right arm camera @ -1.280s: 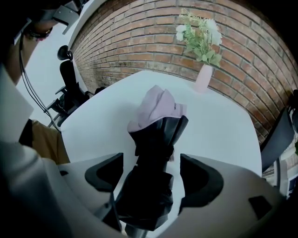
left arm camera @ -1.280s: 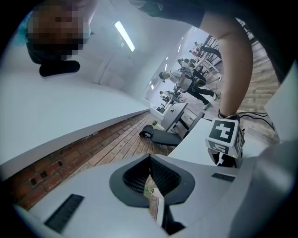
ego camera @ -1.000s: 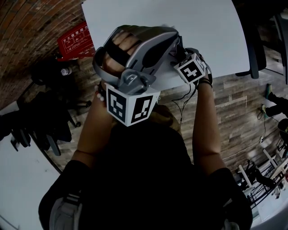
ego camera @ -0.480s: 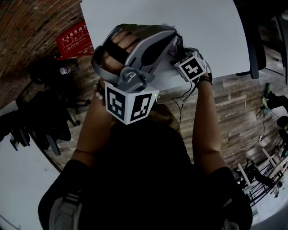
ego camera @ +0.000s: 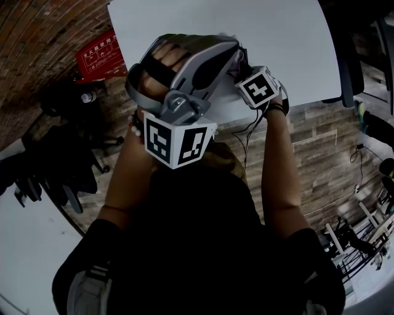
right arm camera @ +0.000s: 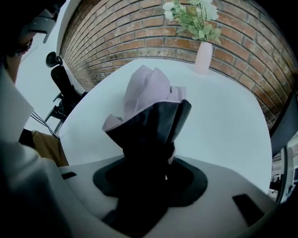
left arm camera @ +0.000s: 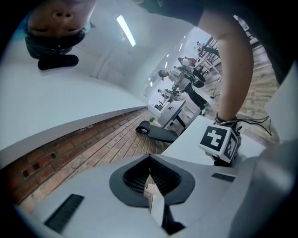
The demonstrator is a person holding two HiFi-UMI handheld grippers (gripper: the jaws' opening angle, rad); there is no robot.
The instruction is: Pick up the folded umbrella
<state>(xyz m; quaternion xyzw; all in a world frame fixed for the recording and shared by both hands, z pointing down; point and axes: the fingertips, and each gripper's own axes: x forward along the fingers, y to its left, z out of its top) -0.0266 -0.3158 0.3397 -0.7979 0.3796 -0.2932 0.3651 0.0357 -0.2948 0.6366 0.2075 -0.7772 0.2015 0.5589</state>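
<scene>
Now the right gripper's (right arm camera: pixel 148 174) jaws have just been closing and clamp the folded umbrella (right arm camera: pixel 150 116) at centre frame, likely ready for lifting. The left gripper's (left arm camera: pixel 151 188) jaws sit together.

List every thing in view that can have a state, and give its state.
folded umbrella: folded shut, its near end between the right gripper's jaws.
right gripper: jaws have just been closing and now press on the umbrella.
left gripper: jaws together, away from the umbrella.
vase: upright on the table, with flowers in it.
</scene>
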